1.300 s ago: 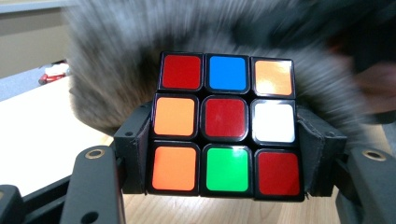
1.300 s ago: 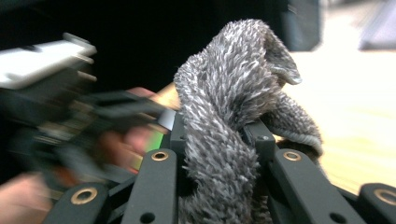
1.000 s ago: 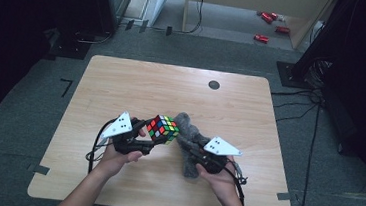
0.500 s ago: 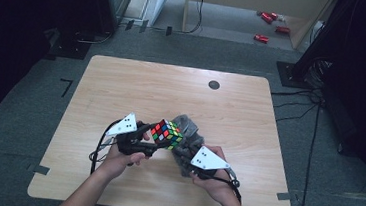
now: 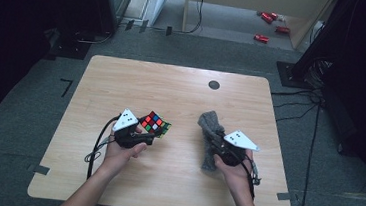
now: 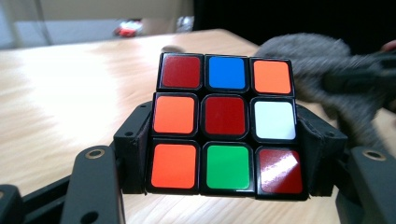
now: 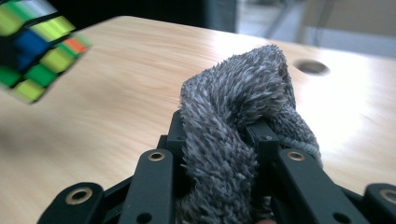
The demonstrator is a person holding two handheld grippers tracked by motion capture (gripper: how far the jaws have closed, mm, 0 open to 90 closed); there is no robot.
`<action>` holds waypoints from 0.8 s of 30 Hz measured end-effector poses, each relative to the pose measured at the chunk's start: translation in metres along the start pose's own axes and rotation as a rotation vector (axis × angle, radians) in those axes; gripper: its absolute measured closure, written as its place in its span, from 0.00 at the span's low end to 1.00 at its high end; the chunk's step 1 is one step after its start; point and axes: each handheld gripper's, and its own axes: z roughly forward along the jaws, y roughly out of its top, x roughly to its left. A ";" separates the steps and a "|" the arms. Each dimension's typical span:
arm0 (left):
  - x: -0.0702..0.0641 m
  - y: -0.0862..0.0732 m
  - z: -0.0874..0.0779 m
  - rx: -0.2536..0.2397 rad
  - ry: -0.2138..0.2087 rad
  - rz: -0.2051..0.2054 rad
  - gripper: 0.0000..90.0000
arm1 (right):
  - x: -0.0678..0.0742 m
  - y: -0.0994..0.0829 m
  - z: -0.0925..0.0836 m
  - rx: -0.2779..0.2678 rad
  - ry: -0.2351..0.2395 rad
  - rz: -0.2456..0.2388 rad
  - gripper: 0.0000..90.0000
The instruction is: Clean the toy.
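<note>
Left gripper (image 5: 144,136) was clamped on the colour cube (image 5: 155,124), its jaws pressing the cube's two sides; in the left gripper view the cube (image 6: 225,123) sat square between them, held just above the wooden table (image 5: 181,95), with a red centre tile facing the camera. Well apart to the right, the right gripper (image 5: 216,142) was closed on a grey fluffy cloth (image 5: 210,130), which bunched up over the jaws in the right gripper view (image 7: 238,121) and trailed down toward the person's right hand (image 5: 235,170).

Judging from the layout, the work was wiping the cube with the cloth, and this moment looked like a pause between wipes, the two things being apart. A next wipe would call for bringing the cloth's free bunch back against an exposed face of the cube while the left grip held firm, perhaps with the cube turned to offer an unwiped side.
</note>
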 end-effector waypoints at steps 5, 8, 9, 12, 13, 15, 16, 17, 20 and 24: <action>0.003 -0.008 0.008 0.059 0.076 0.002 0.39 | -0.017 -0.008 0.004 0.053 -0.072 0.065 0.75; 0.004 -0.011 0.011 0.080 0.090 0.002 0.39 | -0.018 -0.011 0.008 0.069 -0.082 0.062 0.75; 0.004 -0.012 0.012 0.085 0.089 0.001 0.39 | -0.017 -0.012 0.009 0.076 -0.086 0.062 0.74; 0.004 -0.014 0.015 0.099 0.104 0.003 0.39 | -0.018 -0.015 0.012 0.094 -0.092 0.064 0.74; 0.004 -0.015 0.015 0.103 0.113 -0.001 0.39 | -0.018 -0.016 0.013 0.099 -0.097 0.061 0.74; 0.005 -0.017 0.017 0.115 0.121 -0.004 0.39 | -0.018 -0.018 0.015 0.105 -0.104 0.056 0.74; 0.005 -0.017 0.018 0.122 0.126 -0.002 0.39 | -0.019 -0.019 0.015 0.107 -0.107 0.053 0.74; 0.005 -0.018 0.018 0.126 0.131 0.001 0.39 | -0.019 -0.020 0.016 0.109 -0.108 0.051 0.73; 0.004 -0.019 0.020 0.138 0.135 0.006 0.39 | -0.019 -0.021 0.017 0.113 -0.109 0.053 0.70; 0.004 -0.020 0.022 0.158 0.144 0.003 0.39 | -0.019 -0.020 0.018 0.099 -0.125 0.044 0.38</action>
